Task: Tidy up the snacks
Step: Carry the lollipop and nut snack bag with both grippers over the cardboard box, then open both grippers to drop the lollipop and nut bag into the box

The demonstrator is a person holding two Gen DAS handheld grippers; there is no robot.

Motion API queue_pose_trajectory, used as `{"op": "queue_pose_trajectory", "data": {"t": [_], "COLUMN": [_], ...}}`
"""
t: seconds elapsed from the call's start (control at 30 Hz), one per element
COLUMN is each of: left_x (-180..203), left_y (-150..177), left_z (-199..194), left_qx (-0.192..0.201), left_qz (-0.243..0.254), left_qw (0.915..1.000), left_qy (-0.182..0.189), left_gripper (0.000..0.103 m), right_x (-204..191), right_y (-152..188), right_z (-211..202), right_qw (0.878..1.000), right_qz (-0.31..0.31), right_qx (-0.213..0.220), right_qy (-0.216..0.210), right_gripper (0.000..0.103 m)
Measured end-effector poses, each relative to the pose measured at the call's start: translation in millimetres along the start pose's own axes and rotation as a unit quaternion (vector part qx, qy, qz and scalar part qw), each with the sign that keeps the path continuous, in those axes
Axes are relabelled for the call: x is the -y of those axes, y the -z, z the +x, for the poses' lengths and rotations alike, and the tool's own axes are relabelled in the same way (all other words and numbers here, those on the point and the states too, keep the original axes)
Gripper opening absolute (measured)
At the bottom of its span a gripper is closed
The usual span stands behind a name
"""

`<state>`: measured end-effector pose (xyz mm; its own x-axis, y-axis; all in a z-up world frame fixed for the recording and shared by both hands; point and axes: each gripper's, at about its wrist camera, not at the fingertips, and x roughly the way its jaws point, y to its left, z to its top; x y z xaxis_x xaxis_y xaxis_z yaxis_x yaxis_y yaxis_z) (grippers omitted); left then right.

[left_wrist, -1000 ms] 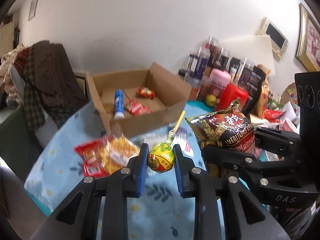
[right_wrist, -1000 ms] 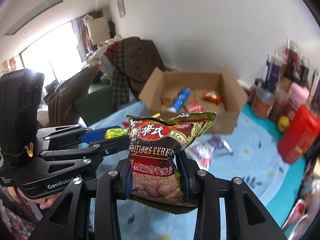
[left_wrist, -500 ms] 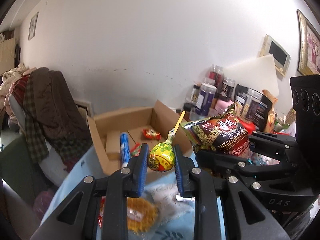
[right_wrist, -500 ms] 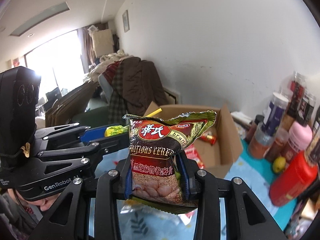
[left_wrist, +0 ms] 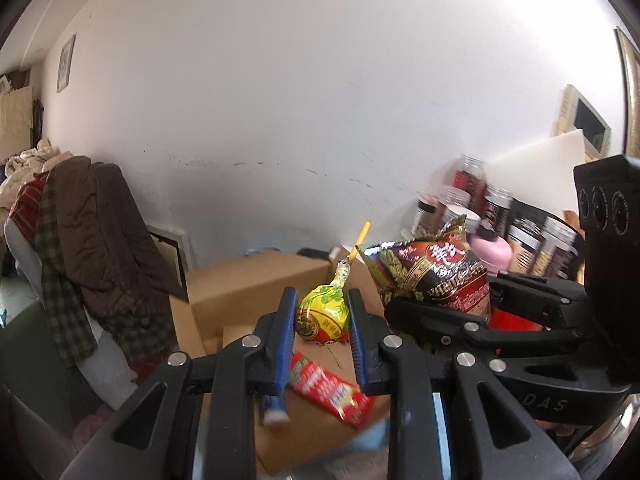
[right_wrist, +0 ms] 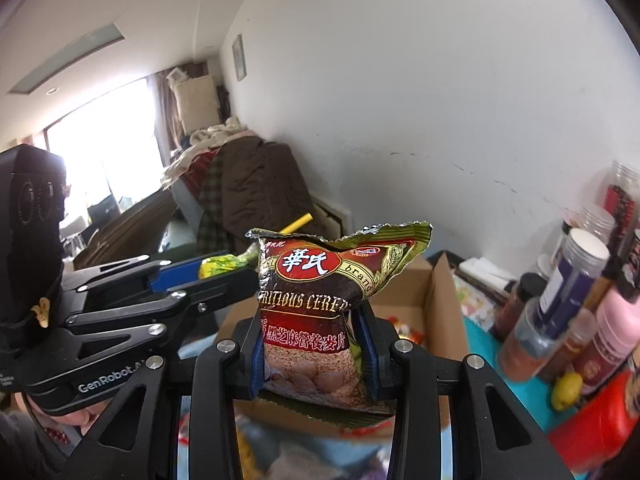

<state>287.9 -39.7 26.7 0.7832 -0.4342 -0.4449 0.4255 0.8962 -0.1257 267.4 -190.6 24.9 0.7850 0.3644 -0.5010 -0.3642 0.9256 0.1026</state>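
Both grippers have closed on the cardboard box (left_wrist: 256, 280) at twelve o'clock; left gripper (left_wrist: 322, 320) pinches the hard, light lollipop (left_wrist: 323, 314), right gripper (right_wrist: 312, 354) clamps the soft, crushable cereal bag (right_wrist: 320, 300) mid-body.

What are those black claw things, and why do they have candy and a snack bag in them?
They are grabbers that a person holds, one in each hand, like big tongs. Each has a tiny camera looking along its two fingers, so one picture comes from each grabber.

The left gripper pinches a yellow lollipop by its wrapped head. The right gripper squeezes a cereal packet.

Both are raised near an open cardboard box, where a red snack packet already lies. Jars and bottles stand to the right of it on a blue tablecloth. The job is tidying snacks.
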Motion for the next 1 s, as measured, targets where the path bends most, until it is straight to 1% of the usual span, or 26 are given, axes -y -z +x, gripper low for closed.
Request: {"op": "queue_pose_trajectory", "data": {"t": [0.17,0.23,0.37,0.53,0.67,0.73,0.83,1.0], "left_x": [-7,-10,-16,-21,-25,-28,-33,-38], "left_y": [-16,-20,-24,-24,-14,-9,-3,6], "left_z": [33,48,76,107,134,143,153,169], "left_qx": [-0.001,-0.008,-0.020,-0.039,-0.067,-0.076,-0.089,-0.121], "left_qz": [-0.002,-0.007,-0.018,-0.028,-0.029,-0.034,-0.037,-0.036], "left_qw": [0.9999,0.9998,0.9993,0.9977,0.9959,0.9948,0.9934,0.9893], "left_qy": [-0.013,-0.015,-0.027,-0.047,-0.054,-0.058,-0.063,-0.074], "left_gripper": [0.024,0.024,0.024,0.024,0.024,0.024,0.024,0.024], "right_x": [23,34,51,69,78,79,82,81], "right_y": [-9,-13,-19,-15,-4,-2,2,9], "right_z": [29,41,63,90,111,122,133,152], "right_qw": [1.000,1.000,1.000,0.999,0.998,0.997,0.995,0.991], "right_qz": [0.008,0.011,0.018,0.035,0.040,0.033,0.036,0.039], "right_qx": [-0.002,-0.003,-0.011,-0.028,-0.054,-0.073,-0.091,-0.122], "right_qy": [-0.011,-0.010,-0.011,-0.002,0.002,0.020,0.025,0.037], "right_gripper": [0.037,0.037,0.037,0.037,0.037,0.037,0.037,0.037]}}
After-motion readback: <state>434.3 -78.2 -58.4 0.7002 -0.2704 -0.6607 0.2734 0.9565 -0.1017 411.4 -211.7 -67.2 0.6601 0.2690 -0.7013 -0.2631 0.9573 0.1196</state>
